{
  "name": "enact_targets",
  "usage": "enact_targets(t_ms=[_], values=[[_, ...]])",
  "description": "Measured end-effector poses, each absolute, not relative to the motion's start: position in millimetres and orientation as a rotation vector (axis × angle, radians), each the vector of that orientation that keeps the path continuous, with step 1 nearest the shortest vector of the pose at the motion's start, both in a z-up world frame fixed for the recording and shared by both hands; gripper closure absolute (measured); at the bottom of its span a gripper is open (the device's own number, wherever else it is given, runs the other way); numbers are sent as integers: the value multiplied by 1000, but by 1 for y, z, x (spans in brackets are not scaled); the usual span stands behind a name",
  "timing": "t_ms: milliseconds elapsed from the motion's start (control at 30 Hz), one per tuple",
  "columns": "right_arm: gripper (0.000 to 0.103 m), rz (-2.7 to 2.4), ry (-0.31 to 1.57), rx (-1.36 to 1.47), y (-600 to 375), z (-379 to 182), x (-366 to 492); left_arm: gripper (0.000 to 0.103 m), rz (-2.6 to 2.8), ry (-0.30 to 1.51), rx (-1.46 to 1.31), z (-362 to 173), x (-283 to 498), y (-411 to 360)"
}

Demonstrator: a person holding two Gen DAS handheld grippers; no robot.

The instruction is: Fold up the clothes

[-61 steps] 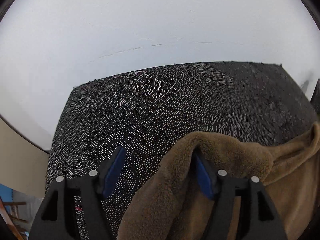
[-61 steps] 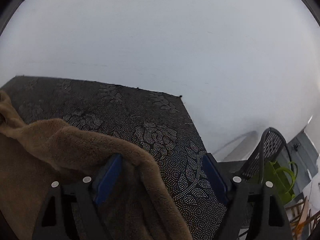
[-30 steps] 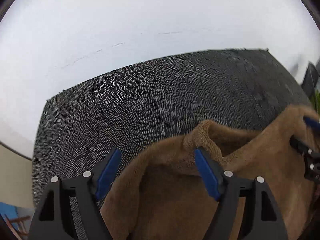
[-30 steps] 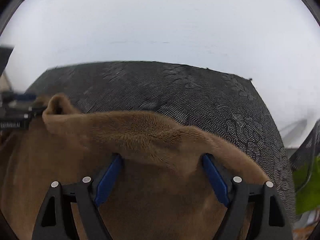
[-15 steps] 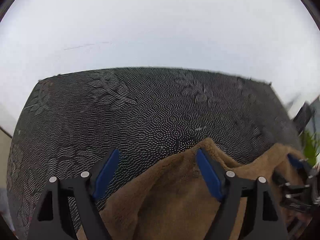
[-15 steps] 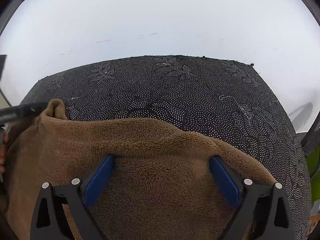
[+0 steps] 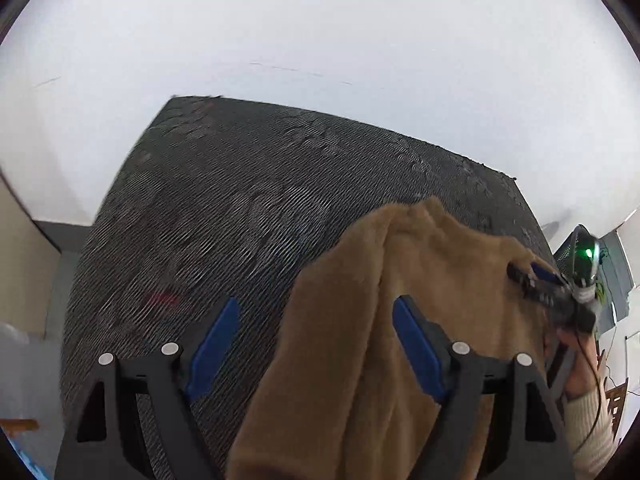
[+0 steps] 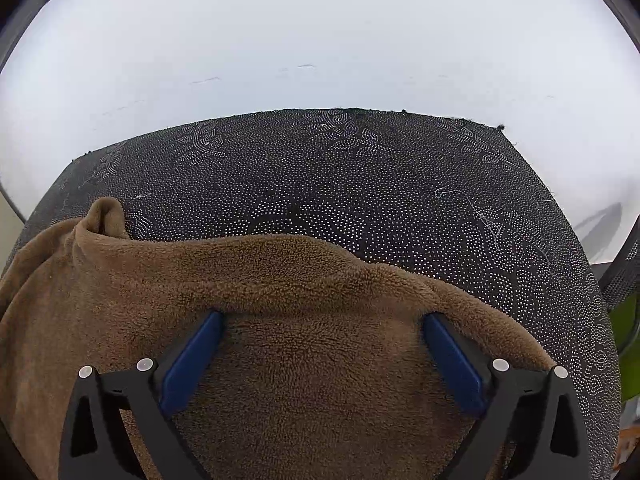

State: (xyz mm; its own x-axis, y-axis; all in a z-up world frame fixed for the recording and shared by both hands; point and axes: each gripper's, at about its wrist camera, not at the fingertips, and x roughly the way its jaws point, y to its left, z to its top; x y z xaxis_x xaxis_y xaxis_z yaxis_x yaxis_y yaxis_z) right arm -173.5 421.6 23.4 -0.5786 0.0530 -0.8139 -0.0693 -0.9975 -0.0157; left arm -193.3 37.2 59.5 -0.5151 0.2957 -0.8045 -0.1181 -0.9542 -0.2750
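brown fleece garment (image 8: pixel 304 320) bunched on black dotted tablecloth (image 8: pixel 360 184), near edge, fold ridge running across. right gripper (image 8: pixel 320 344) over garment, jaws opening, spread wide, fleece between blue pads (image 8: pixel 192 356), pads not pressing it. left gripper (image 7: pixel 316 344) jaws apart, fleece edge between them, not pinched. white wall (image 8: pixel 320 40) behind. hand (image 7: pixel 580 364) on right gripper in left view.
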Motion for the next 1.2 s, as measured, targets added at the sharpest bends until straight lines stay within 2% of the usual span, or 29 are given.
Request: enact_targets(t_ms=[167,333,567,700,900,933,1000,1033,1067,1200], values=[[1,2729,21,-1403,421,23,-174,20,2573,-172,-1389,61,-165,20],[1,2726,18,-1401,420,23,-174,20,2486,-109,-1453,41,-156,14],[1,2724,16,-1401,419,22,-174,18,2425,-132,-1449,24,-148,15],[1,2720,14,-1399,417,22,-174,18,2287,-275,-1406,25,-147,13],[1,2719,15,-1399,415,22,-173,20,2252,-182,-1356,26,-134,27],[1,2719,15,-1399,415,22,-173,22,2262,-182,-1357,26,-133,27],[1,2719,15,-1399,415,23,-173,44,2291,-164,-1368,27,-133,27],[1,2719,16,-1399,416,23,-173,66,2301,-156,-1375,27,-133,27],[1,2719,16,-1399,416,23,-173,82,2311,-172,-1383,27,-134,25],[1,2720,19,-1400,417,23,-174,89,2441,-178,-1339,42,-127,14]])
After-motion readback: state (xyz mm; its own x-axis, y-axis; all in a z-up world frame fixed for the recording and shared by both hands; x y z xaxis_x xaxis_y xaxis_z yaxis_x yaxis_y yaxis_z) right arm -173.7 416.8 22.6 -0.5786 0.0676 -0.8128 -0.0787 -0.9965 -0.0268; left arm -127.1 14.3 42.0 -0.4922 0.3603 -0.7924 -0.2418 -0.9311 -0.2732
